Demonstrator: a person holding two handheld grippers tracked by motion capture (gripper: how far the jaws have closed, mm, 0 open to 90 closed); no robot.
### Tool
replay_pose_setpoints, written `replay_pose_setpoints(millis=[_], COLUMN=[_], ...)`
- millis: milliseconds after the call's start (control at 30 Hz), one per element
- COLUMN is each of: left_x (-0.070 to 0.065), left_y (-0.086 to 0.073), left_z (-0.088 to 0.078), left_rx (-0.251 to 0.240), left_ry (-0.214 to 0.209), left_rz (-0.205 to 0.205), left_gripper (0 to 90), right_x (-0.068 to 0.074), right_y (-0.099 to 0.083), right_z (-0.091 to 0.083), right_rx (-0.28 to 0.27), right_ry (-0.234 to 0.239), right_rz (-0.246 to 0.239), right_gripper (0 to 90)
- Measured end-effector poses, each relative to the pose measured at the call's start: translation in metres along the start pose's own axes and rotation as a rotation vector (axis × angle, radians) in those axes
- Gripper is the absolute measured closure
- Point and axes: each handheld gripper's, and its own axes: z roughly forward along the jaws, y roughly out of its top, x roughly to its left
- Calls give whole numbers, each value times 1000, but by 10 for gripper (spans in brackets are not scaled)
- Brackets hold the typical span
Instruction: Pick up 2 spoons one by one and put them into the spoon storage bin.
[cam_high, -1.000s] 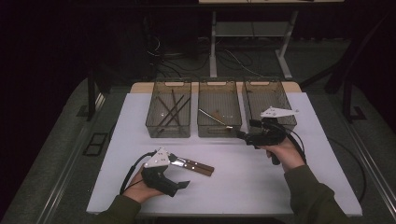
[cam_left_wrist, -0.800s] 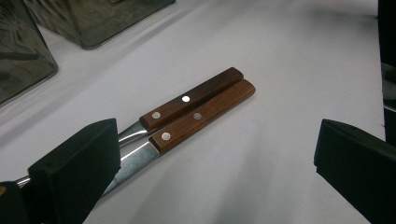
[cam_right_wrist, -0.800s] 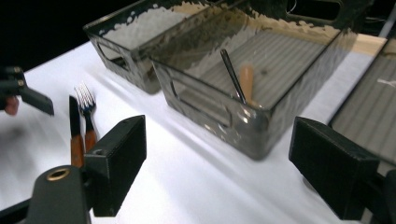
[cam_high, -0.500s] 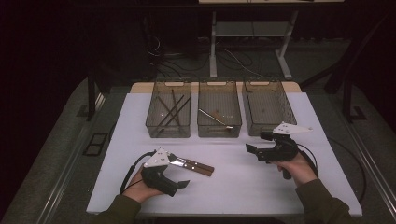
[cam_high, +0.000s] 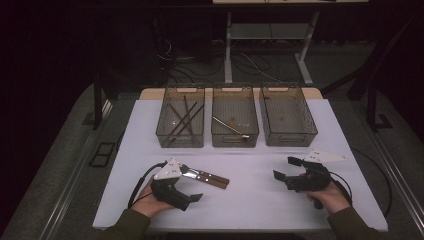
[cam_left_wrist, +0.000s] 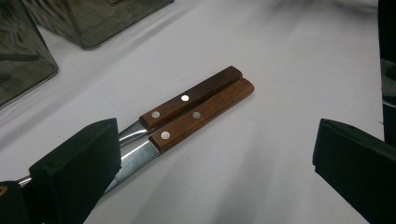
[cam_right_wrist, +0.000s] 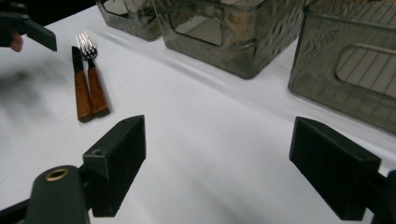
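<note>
Left claw: your left gripper (cam_high: 192, 186) rests low on the near left of the white table sheet (cam_high: 250, 200), its jaws spread wide with nothing pressed between them.
Left claw reach: in the left gripper view the wooden-handled knife with a steel blade (cam_left_wrist: 187, 100) and the wooden-handled fork with steel tines (cam_left_wrist: 201, 114) lie between your two black jaws, their metal ends running under the left jaw; I cannot tell whether that jaw touches them.
Cutlery pair: knife and fork lie flat, side by side and touching along their brown riveted handles, just right of your left gripper in the high view, handles pointing right.
Right claw: your right gripper (cam_high: 289, 168) sits on the near right of the sheet, jaws apart and gripping nothing, pointing left towards the cutlery.
Right claw outlook: in the right gripper view bare white sheet lies between its jaws, and the pair lies well apart from it, farther along the table.
Left bin: the smoky clear plastic bin on the left (cam_high: 181, 122) stands at the far side and holds several dark thin sticks (cam_high: 182, 120), crossed over one another.
Middle bin: the smoky clear plastic bin in the middle (cam_high: 235, 120) holds a wooden-handled utensil (cam_high: 228, 124) lying at a slant.
Right bin: the smoky clear plastic bin on the right (cam_high: 287, 117) stands just beside the middle one, far from your right gripper.
</note>
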Motion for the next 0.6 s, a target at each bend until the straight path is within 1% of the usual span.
replay_pose_setpoints(millis=[100,333,400,433,500,567,600], left_x=[0,3,5,6,7,9,10], left_y=[0,4,6,7,9,12,13], left_z=[-1,-3,-4,-5,-6,-8,-8], left_rx=[6,15,16,23,28,23,21], left_ry=[9,14,19,17,27,27,33], left_rz=[10,-7,-13,-7,-9,-15,-14], left_gripper=[9,41,59,68,92,128,140], right_x=[1,1,1,2,3,4,4], right_y=[-7,-21,-22,-22,-22,-23,-23], right_z=[-3,-9,-9,-9,-8,-6,-6], right_rx=[-6,26,29,30,35,45,52], right_ry=[0,8,6,7,7,9,13], right_rz=[8,-5,-15,-18,-27,-30,-33], right_gripper=[182,182,182,182,182,182,182])
